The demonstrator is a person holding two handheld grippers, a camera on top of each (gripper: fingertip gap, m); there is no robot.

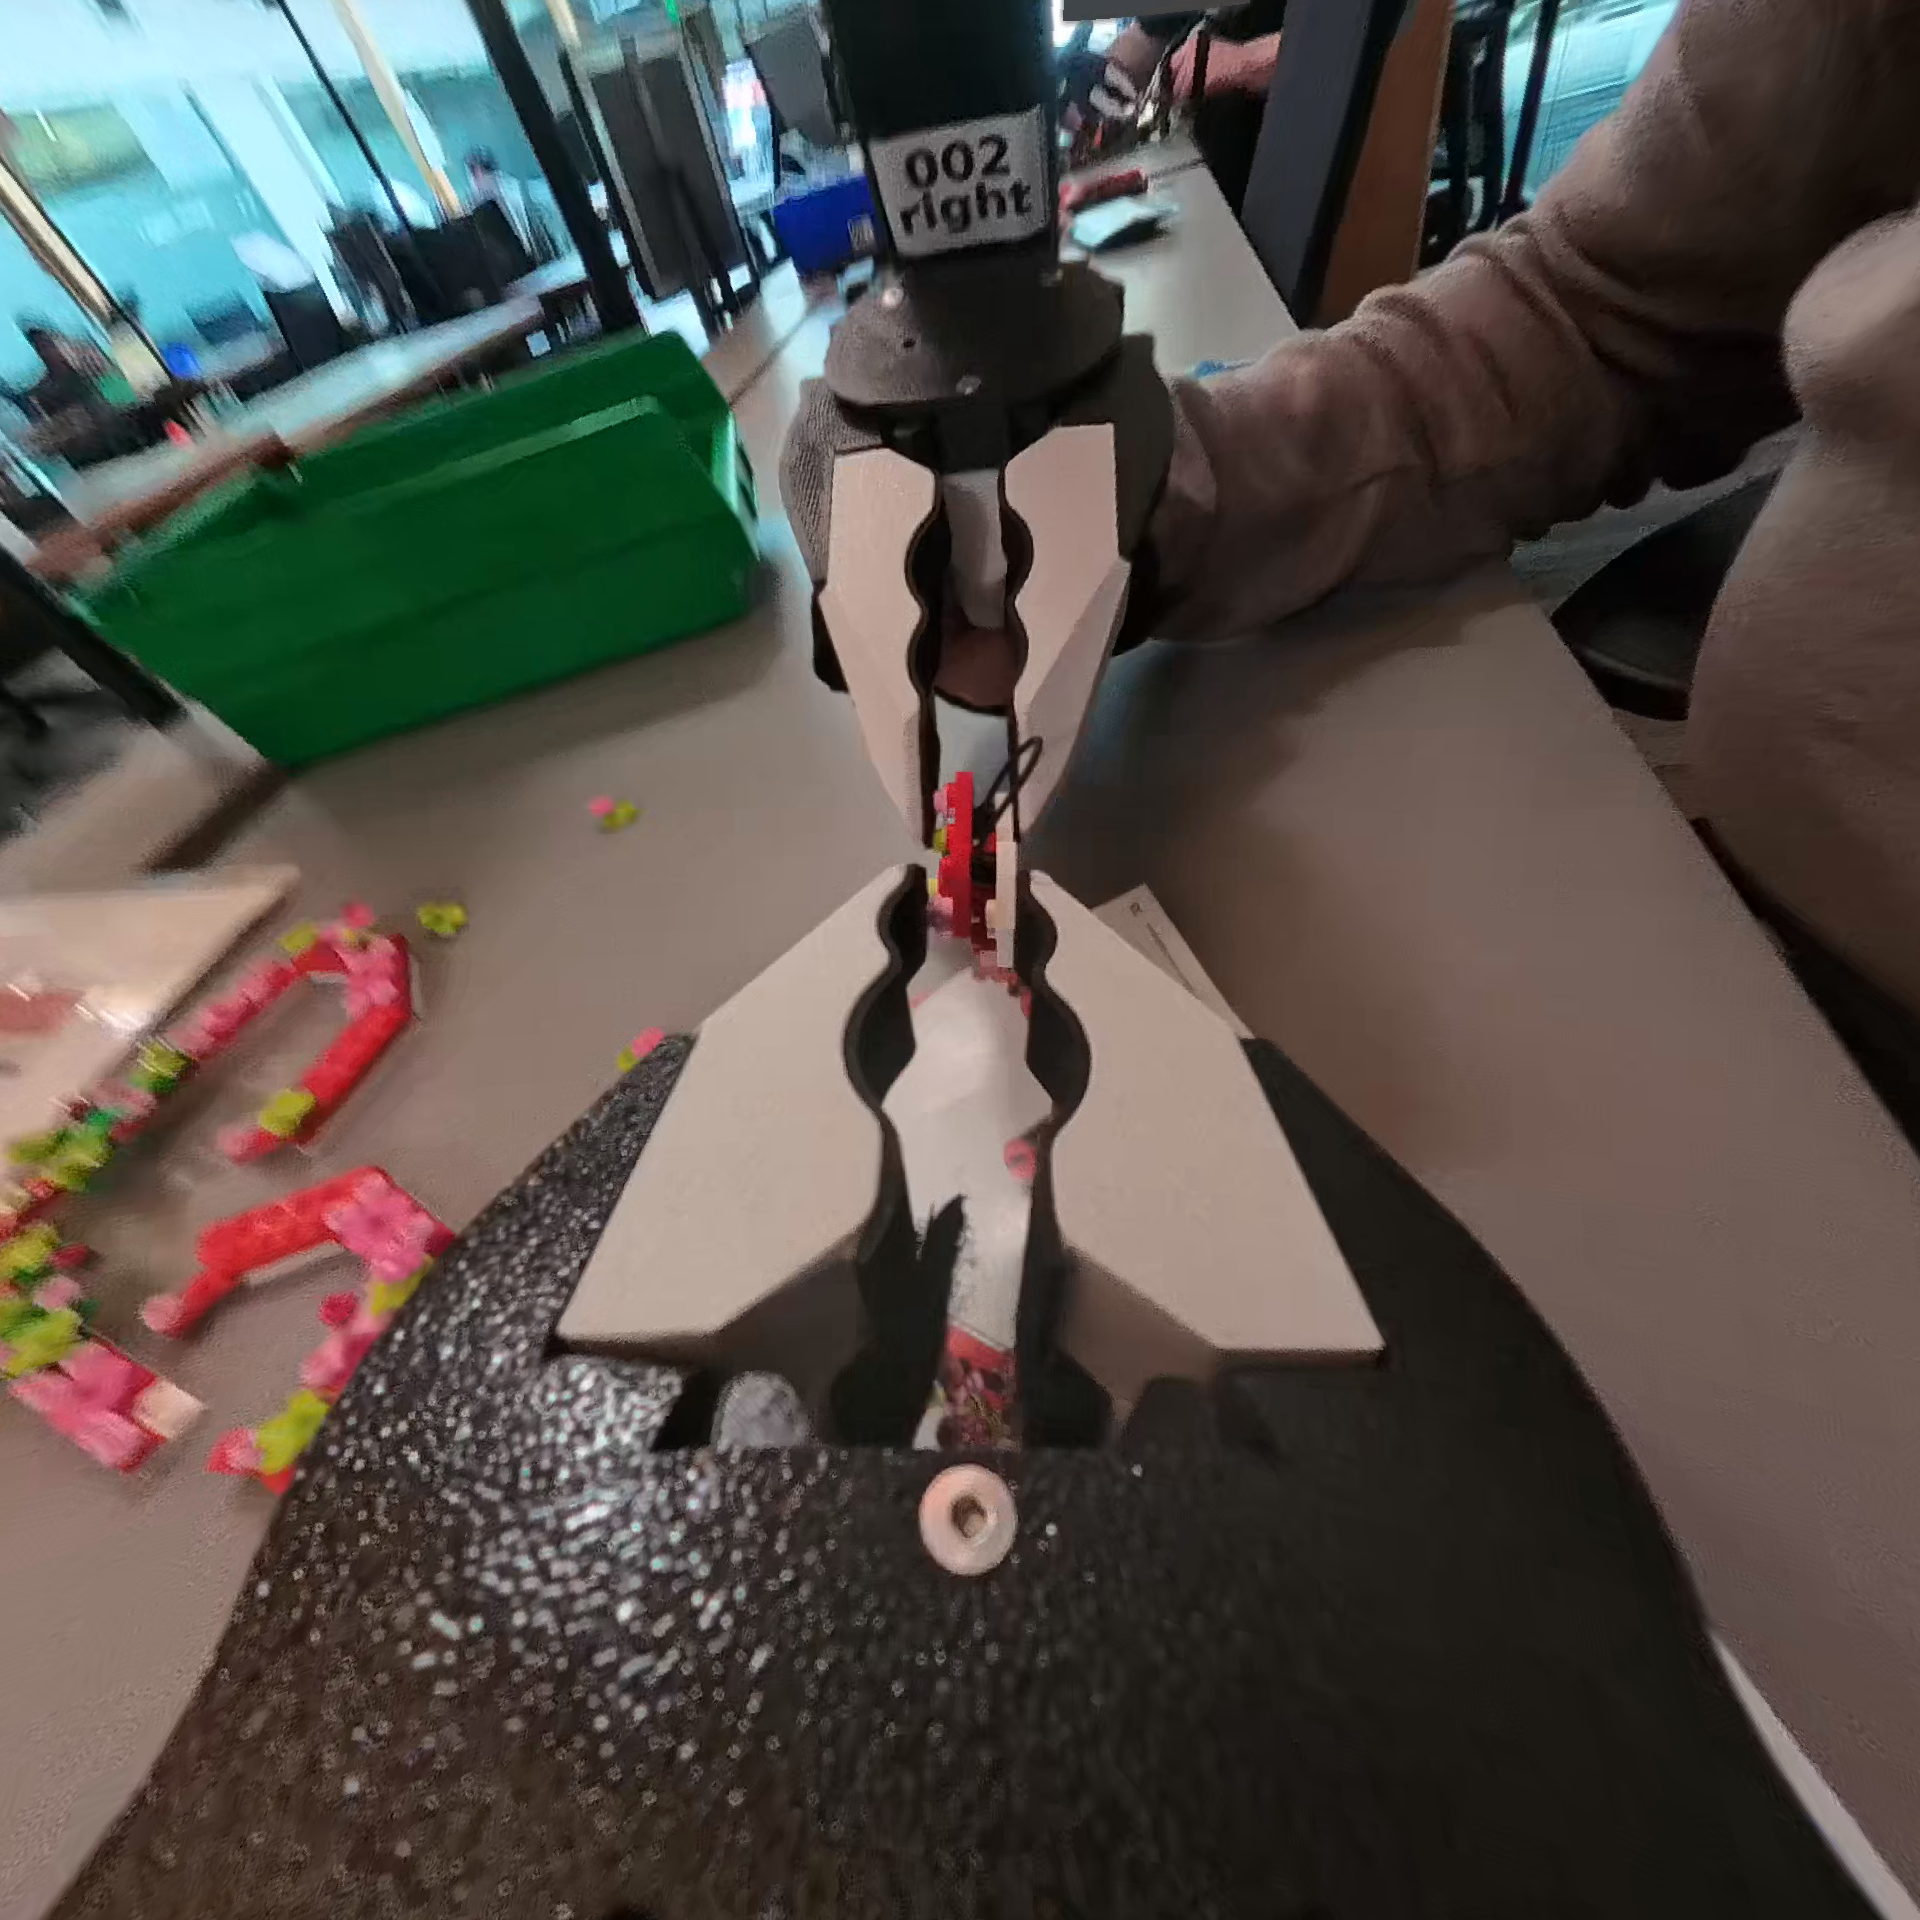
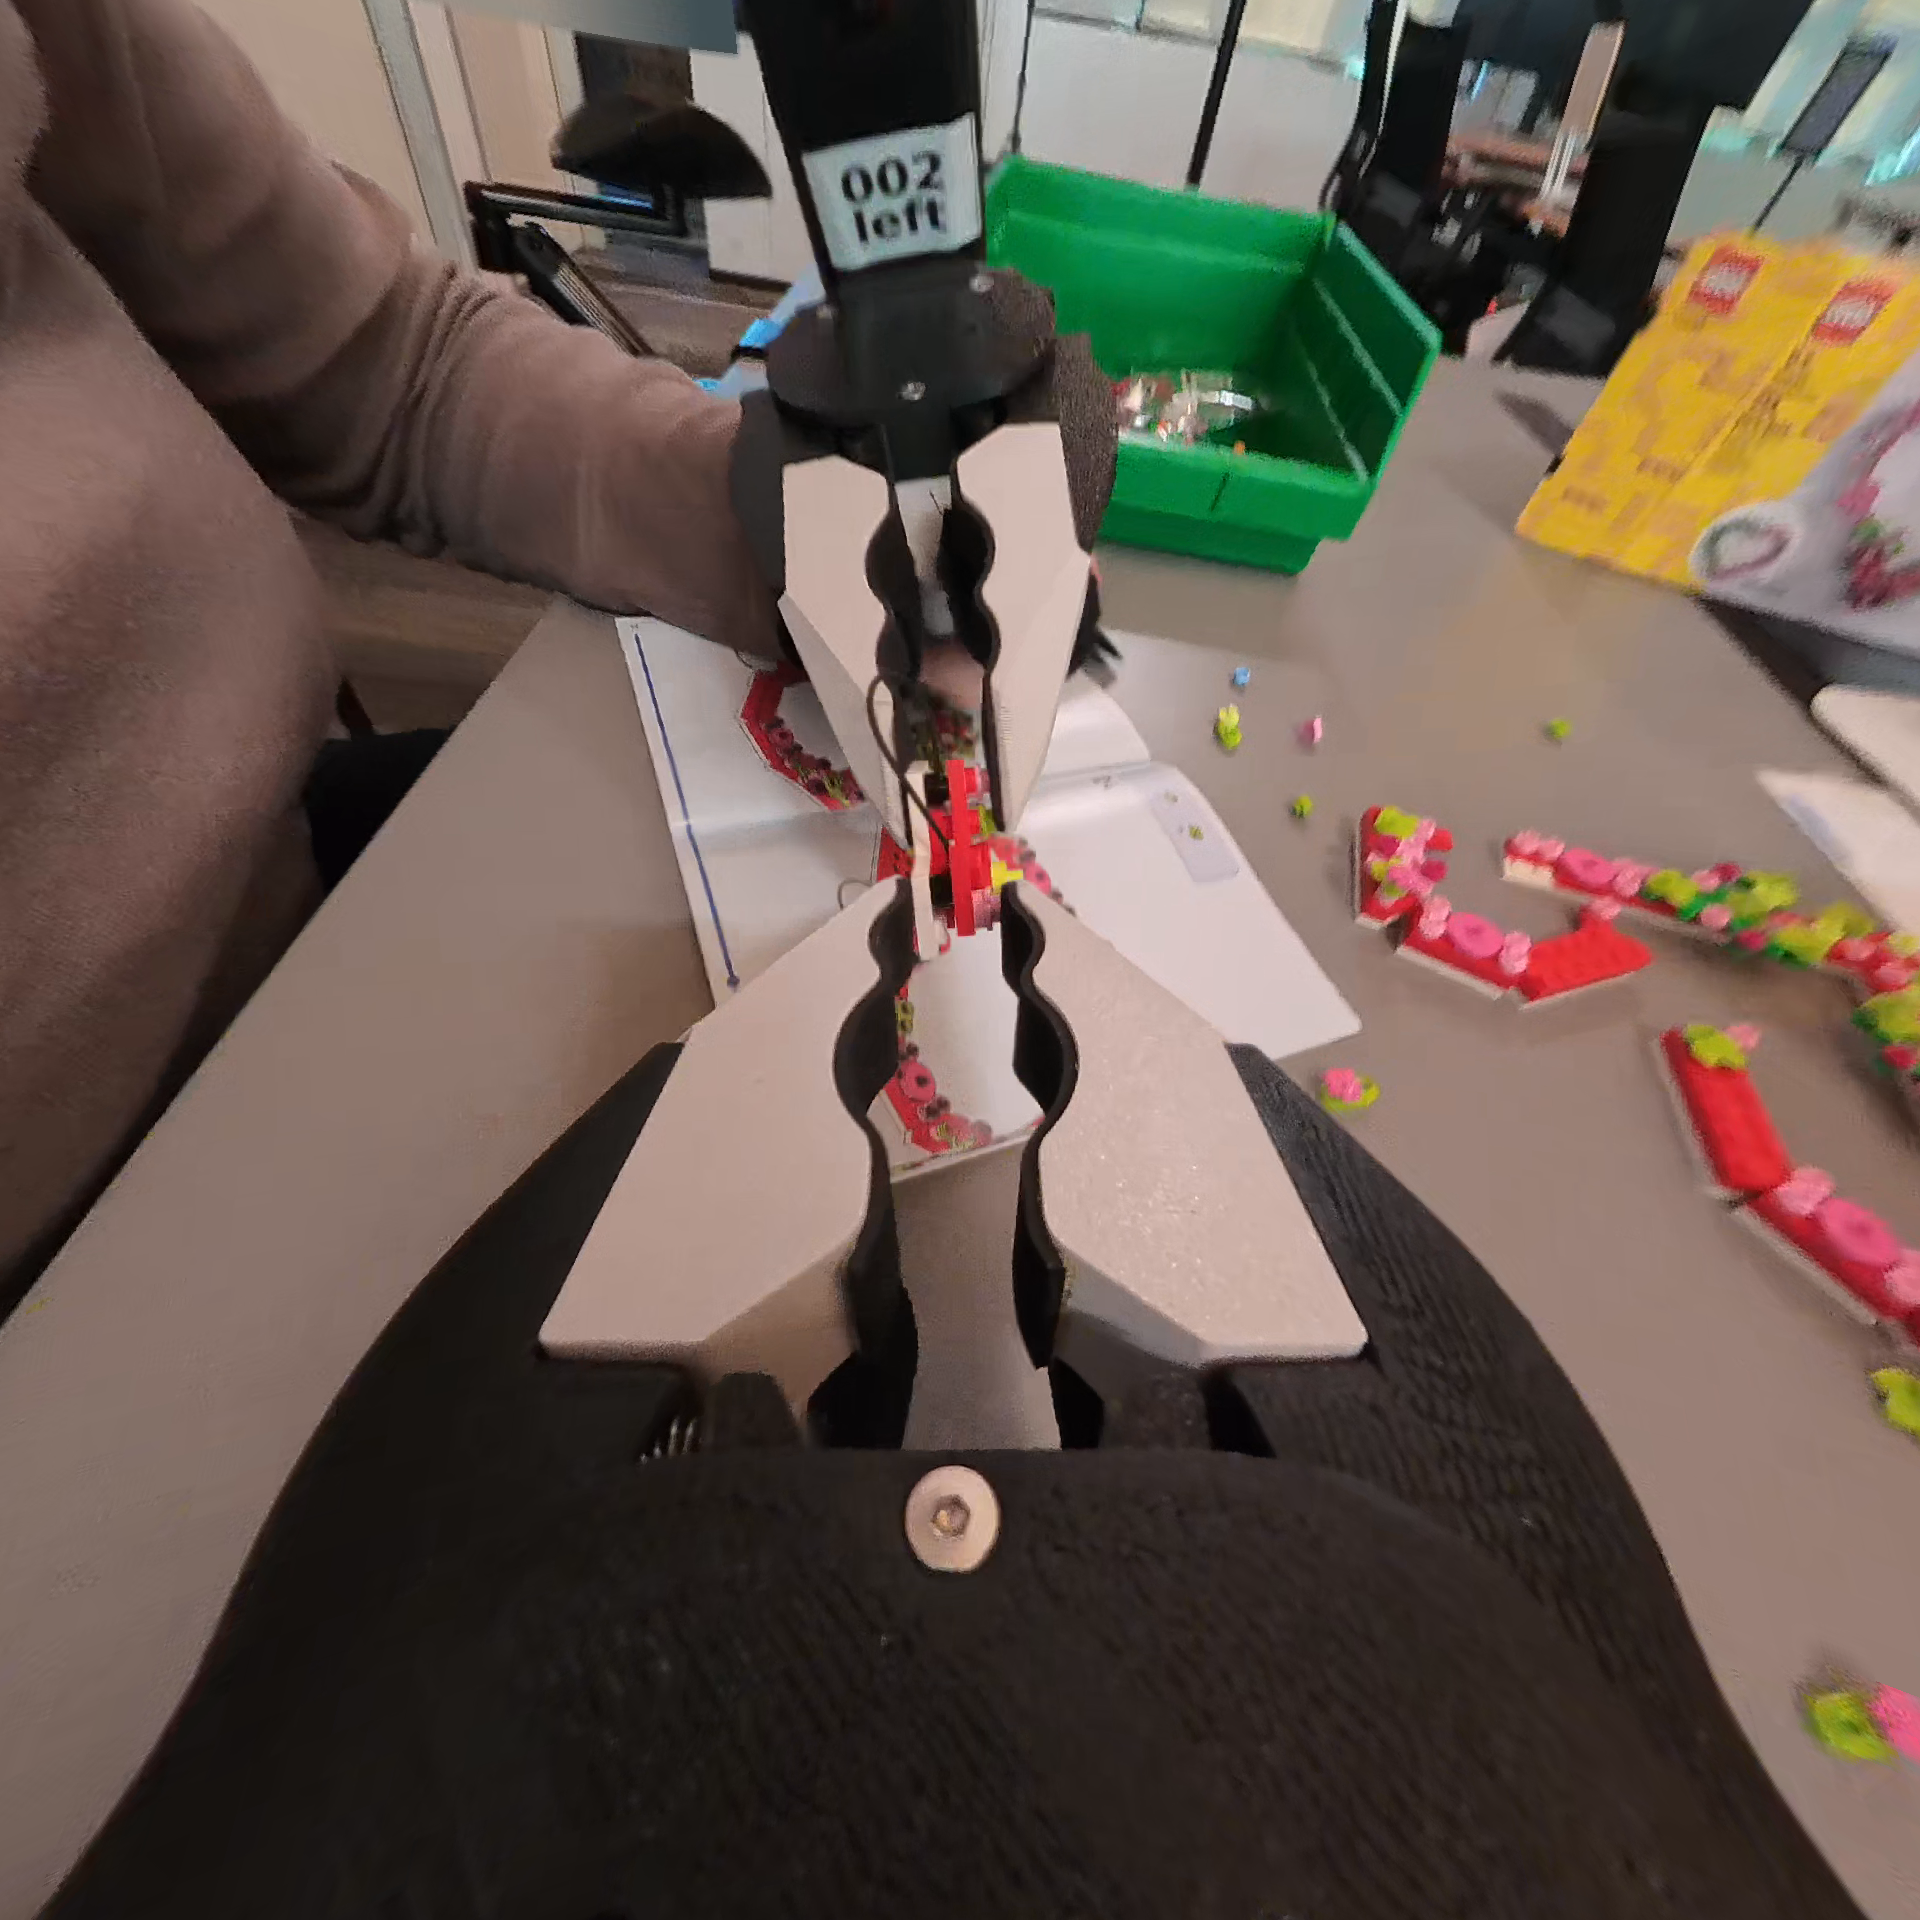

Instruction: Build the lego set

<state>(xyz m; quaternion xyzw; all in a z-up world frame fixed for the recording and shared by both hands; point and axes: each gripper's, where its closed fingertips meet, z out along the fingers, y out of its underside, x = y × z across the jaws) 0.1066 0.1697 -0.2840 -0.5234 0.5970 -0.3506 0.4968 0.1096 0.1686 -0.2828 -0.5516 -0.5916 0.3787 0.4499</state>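
A small red and white lego assembly [image 1: 961, 857] is held in the air between my two grippers, which face each other tip to tip. My left gripper [image 1: 971, 888] is shut on its near end. My right gripper [image 1: 975, 821] comes from the far side and is shut on its other end. In the right wrist view the same assembly [image 2: 958, 847] sits between my right gripper [image 2: 951, 904] and my left gripper [image 2: 951, 795]. It has a lime stud on one side. An open instruction booklet [image 2: 1122, 852] lies on the table below.
Red, pink and lime wreath sections [image 1: 343, 1029] [image 2: 1496, 935] lie on the grey table, with small loose pieces [image 2: 1348, 1088] nearby. A green bin [image 2: 1226, 343] [image 1: 436, 540] stands behind. A yellow lego box [image 2: 1725, 416] is at the far right. A person's sleeve [image 1: 1507, 364] reaches in.
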